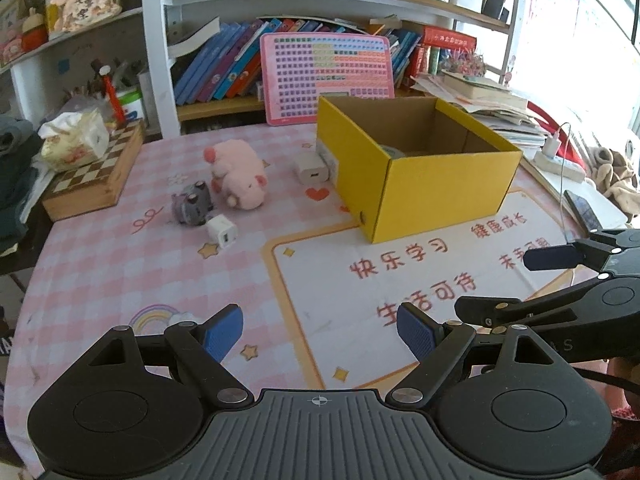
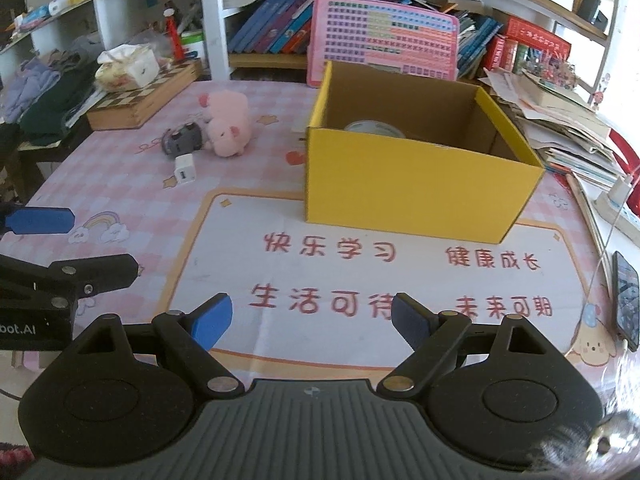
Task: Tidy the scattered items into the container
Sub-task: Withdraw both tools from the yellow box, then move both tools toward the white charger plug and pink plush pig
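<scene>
- Left gripper (image 1: 320,334): blue pads stand wide apart, nothing between them, low over the printed desk mat (image 1: 400,280).
- Right gripper (image 2: 312,318): pads likewise spread, empty, over the same mat. Both sit side by side at the near edge of the table; each shows at the margin of the other's view.
- Yellow box (image 1: 436,196): open top, upright, on the far half of the mat's white panel. One roll of tape (image 2: 374,127) lies inside against the near wall; the rest of the floor that shows is bare cardboard.
- Open room: the white panel between grippers and box is clear. The pink checked area to the left of the panel is also clear up to the scattered items.
- Scattered items, left of the box, well apart from both grippers:
  - one pink plush pig (image 1: 239,174), on its side;
  - one grey toy (image 1: 192,202), touching the pig's left flank;
  - two white charger cubes: small cube (image 1: 222,232) just in front of the grey toy, larger cube (image 1: 311,168) close against the box's left wall.
- Edges: chessboard box (image 1: 96,176) with one tissue pack (image 1: 74,142) on top bounds the left; bookshelf and pink chart board (image 1: 326,76) bound the back; paper stacks, one power strip (image 1: 560,162) and one phone (image 2: 626,300) crowd the right edge.
</scene>
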Tool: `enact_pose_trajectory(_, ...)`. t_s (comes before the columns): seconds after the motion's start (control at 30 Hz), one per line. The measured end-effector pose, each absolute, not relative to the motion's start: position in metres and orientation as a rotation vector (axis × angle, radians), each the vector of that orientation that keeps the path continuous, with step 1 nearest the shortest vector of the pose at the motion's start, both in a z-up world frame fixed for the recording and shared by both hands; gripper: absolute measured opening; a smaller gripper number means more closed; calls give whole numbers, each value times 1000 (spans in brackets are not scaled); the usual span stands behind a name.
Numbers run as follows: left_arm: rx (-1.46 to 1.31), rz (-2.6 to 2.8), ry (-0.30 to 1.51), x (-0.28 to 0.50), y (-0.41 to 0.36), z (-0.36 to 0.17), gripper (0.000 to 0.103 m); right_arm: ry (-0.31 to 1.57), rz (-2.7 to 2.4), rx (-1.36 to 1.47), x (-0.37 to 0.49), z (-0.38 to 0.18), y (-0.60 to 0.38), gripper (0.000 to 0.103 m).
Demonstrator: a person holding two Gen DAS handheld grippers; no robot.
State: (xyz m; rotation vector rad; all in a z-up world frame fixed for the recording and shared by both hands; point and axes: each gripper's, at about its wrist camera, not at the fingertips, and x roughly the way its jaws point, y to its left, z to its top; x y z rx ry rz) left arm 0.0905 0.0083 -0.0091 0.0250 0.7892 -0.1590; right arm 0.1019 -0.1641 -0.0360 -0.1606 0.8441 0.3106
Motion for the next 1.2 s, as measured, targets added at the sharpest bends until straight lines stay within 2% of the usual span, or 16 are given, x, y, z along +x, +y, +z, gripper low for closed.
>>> enact_pose_trajectory(0.57,-48,-82,786,72,56,-13,86,849,410,-283,99,-35,-103,87)
enact_pose_trajectory(1.2,-72,-1,803,87,76,-21,86,856,465,-297,123,-42,-85,87)
